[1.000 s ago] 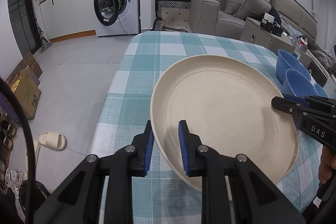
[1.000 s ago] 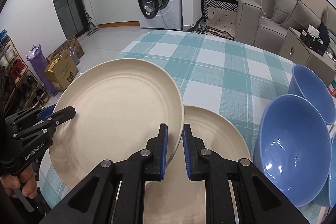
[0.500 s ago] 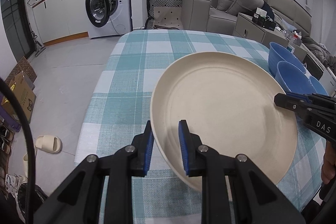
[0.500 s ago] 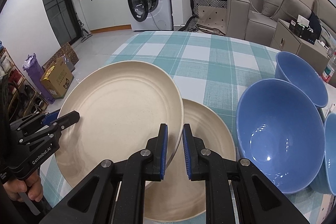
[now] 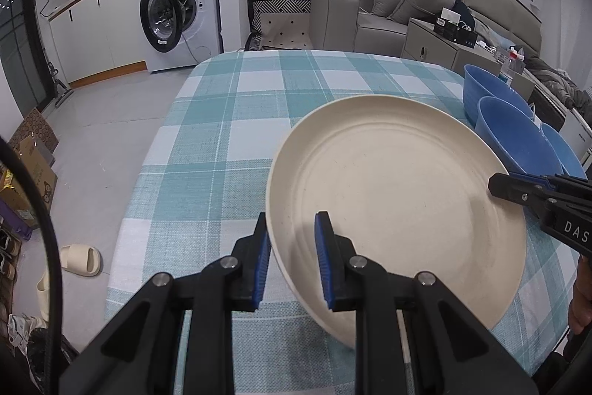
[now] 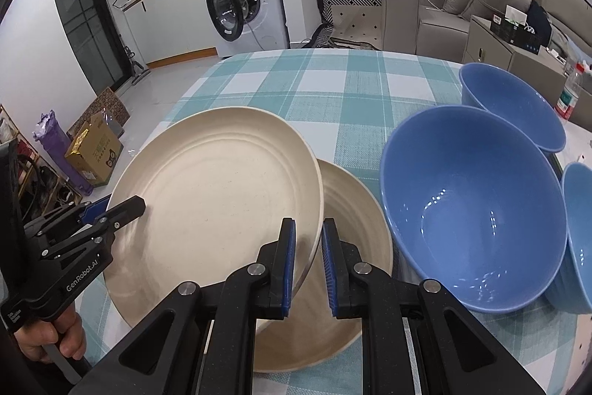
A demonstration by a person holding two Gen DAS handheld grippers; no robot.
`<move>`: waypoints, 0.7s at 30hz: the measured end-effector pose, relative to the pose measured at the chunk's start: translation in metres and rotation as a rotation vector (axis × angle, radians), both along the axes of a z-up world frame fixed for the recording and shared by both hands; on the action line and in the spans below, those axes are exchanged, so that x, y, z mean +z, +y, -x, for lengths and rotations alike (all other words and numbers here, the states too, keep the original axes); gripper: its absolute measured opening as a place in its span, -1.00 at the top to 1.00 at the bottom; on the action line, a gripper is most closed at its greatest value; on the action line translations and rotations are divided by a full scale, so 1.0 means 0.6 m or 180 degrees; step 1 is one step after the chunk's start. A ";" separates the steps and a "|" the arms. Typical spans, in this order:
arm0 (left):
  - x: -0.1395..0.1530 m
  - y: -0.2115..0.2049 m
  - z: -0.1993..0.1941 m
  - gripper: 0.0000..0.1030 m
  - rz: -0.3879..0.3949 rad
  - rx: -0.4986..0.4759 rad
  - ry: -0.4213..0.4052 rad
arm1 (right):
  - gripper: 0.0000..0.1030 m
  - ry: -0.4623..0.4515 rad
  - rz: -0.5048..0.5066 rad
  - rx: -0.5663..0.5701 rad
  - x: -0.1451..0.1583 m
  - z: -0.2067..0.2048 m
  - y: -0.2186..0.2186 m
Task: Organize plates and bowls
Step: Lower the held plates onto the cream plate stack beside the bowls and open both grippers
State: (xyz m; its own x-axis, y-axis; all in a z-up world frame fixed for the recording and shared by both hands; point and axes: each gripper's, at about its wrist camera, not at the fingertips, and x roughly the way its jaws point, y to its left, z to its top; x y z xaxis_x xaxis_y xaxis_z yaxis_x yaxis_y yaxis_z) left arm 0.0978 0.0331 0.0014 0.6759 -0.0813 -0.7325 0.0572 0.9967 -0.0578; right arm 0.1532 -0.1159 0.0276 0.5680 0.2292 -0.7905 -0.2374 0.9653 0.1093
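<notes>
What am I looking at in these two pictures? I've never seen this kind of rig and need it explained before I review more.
There is no robot. A person holds a two-finger clamp tool in each hand, and a wide-angle camera on each tool looks along its fingers. One picture comes from the left gripper, the other from the right gripper. Each view also shows the other tool at its edge.

Both grippers are shut on opposite rims of one cream plate, carried tilted above a table with a teal checked cloth. A second cream plate lies on the cloth partly beneath it. To the right stand three blue bowls. A washing machine and a sofa stand in the background.
</notes>
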 end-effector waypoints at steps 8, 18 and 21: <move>-0.013 -0.027 -0.005 0.58 -0.0064 -0.0060 -0.0033 | 0.71 -0.0037 0.0028 -0.0121 -0.014 0.012 -0.020; -0.029 -0.050 -0.007 0.57 -0.0149 -0.0106 -0.0044 | 0.71 -0.0057 0.0109 -0.0220 -0.030 0.017 -0.037; -0.032 -0.054 -0.007 0.57 -0.0182 -0.0115 -0.0052 | 0.71 -0.0062 0.0122 -0.0237 -0.033 0.017 -0.040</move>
